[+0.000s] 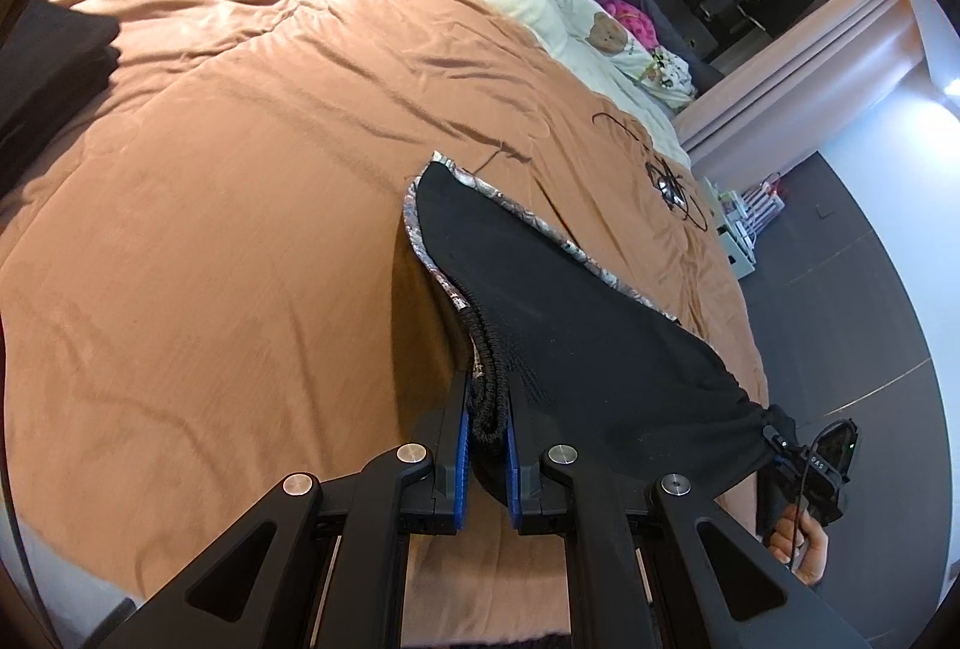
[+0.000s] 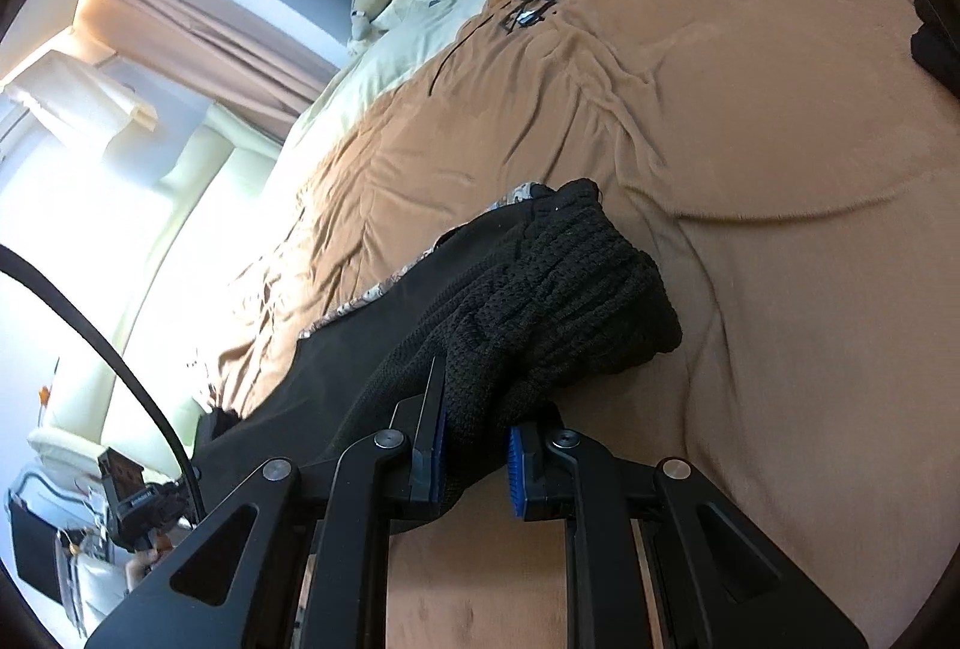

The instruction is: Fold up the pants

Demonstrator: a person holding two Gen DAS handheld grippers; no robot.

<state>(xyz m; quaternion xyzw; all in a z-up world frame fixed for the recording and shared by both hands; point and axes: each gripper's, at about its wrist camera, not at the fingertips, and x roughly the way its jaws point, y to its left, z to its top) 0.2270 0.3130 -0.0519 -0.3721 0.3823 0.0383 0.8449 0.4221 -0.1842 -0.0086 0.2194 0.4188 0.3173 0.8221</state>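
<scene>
Rumpled brown bed (image 1: pixel 210 229) beneath; black knit-waisted pants with patterned lining (image 1: pixel 570 301) stretched between left gripper (image 1: pixel 487 445) and right gripper (image 2: pixel 474 445), both clamped on waistband.

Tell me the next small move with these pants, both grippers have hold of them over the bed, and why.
Probably carry both ends across and lay the pants flat on the brown blanket. The left gripper and right gripper each pinch black fabric, which hangs stretched between them, so no crease can be set yet.
</scene>
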